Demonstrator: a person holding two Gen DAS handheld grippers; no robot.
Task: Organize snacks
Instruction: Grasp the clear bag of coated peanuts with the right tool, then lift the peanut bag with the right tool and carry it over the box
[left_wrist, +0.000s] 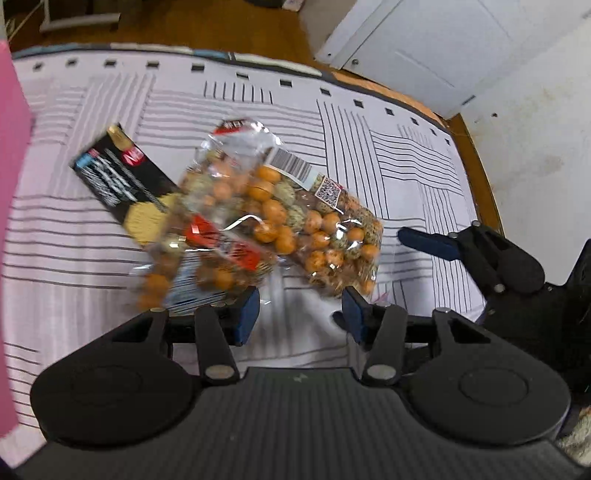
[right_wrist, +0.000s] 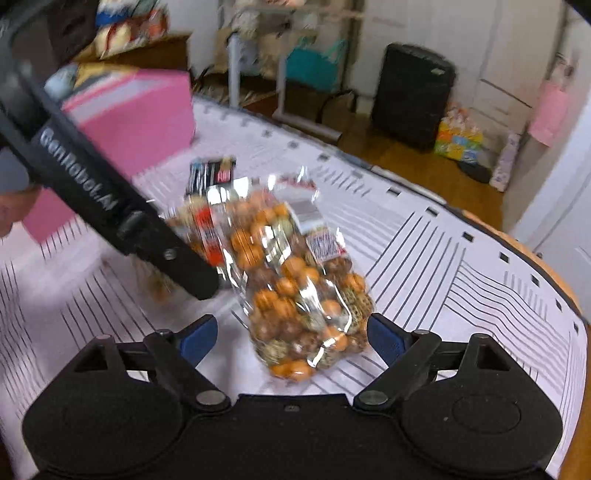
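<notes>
While both tongs, left (left_wrist: 301, 317) and right (right_wrist: 291, 338), gape wide and hold nothing, two snack bags (left_wrist: 280, 218) lie overlapped just ahead between their tips, so closing now could pinch loose film and drag the biscuit box (left_wrist: 125, 181).

I see a striped white tablecloth (left_wrist: 369, 155) over the table, a wooden floor (right_wrist: 406, 162) beyond it, and at two o'clock a black bin (right_wrist: 412, 96) beside colourful boxes (right_wrist: 458, 138).
</notes>
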